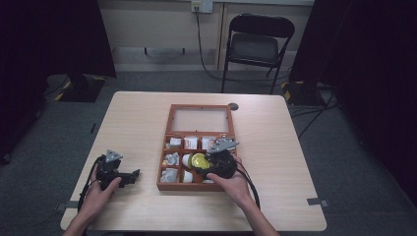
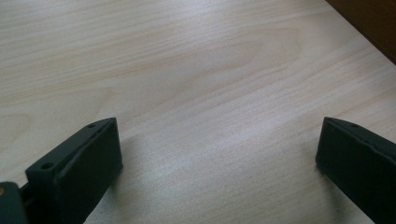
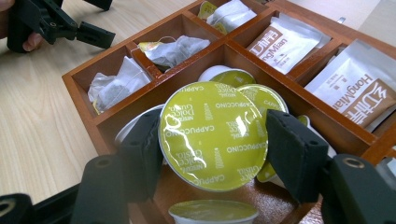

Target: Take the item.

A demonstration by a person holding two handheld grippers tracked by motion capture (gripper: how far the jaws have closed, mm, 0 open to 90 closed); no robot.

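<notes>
A coffee capsule (image 3: 212, 135) with a yellow-green foil lid printed "Cappuccino" sits between my right gripper's (image 3: 217, 140) black jaws, which are shut on its rim. It hangs just above a middle compartment of the wooden box (image 3: 107, 121), where other capsules (image 3: 212, 214) lie. From above, the capsule (image 1: 198, 160) and right gripper (image 1: 204, 163) are over the box's (image 1: 169, 123) front half. My left gripper (image 1: 134, 176) rests on the table at the left, jaws wide apart on bare wood (image 2: 187, 70), open with nothing between them.
The box has a glass lid (image 1: 200, 119) lying open at the back. Its left cells hold tea bags (image 3: 173, 49); its right cells hold "HongMian" sachets (image 3: 285, 42). A folding chair (image 1: 255, 46) stands beyond the table. The box's corner (image 2: 369, 18) lies ahead of the left gripper.
</notes>
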